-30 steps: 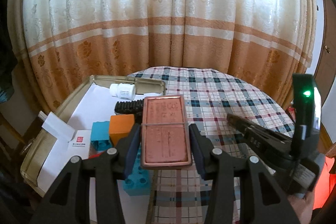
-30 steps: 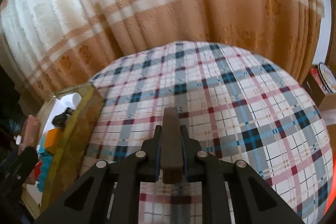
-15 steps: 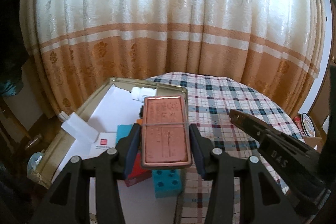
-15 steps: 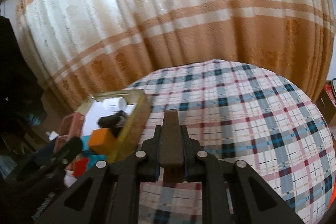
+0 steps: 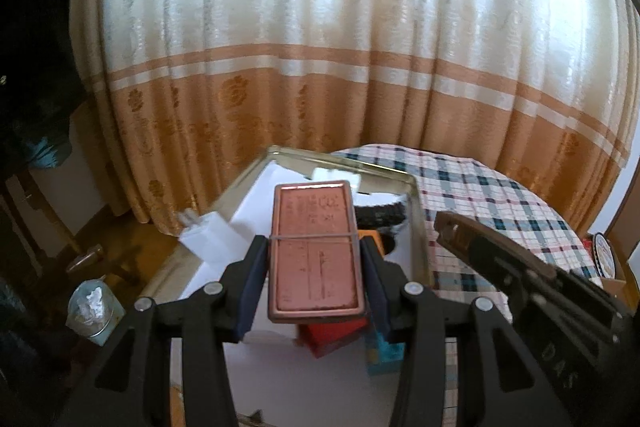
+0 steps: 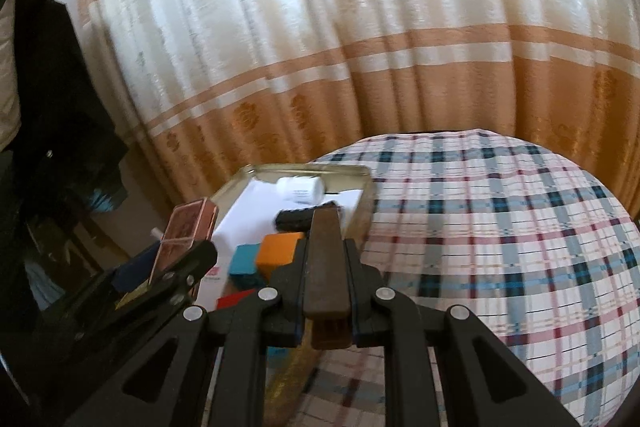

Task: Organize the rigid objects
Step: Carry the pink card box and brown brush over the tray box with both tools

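Two grippers are working over a metal tray [image 5: 416, 211] that is sitting at the edge of a table w/ a plaid cloth [image 6: 500, 227]. Left gripper [image 5: 316, 267] is clamping a flat copper-pink box [image 5: 314, 247], a thin band running across its middle; the box is hanging above the tray's white lining, pads pressing on both long sides. Right gripper [image 6: 325, 267] is squeezing a narrow dark brown bar [image 6: 326, 263], jaws nearly together, and is hovering at the tray's right rim. Inside the tray: a white bottle [image 6: 301, 189] is lying on its side near the far wall, a black ridged piece [image 6: 298, 219] is lying just in front of it, an orange block [image 6: 278, 253] and a teal block [image 6: 244, 259] are sitting side by side nearer the cameras, and a red block [image 5: 332, 337] is showing under the held box. Striped cream & tan curtain [image 5: 320, 47] is hanging behind everything.
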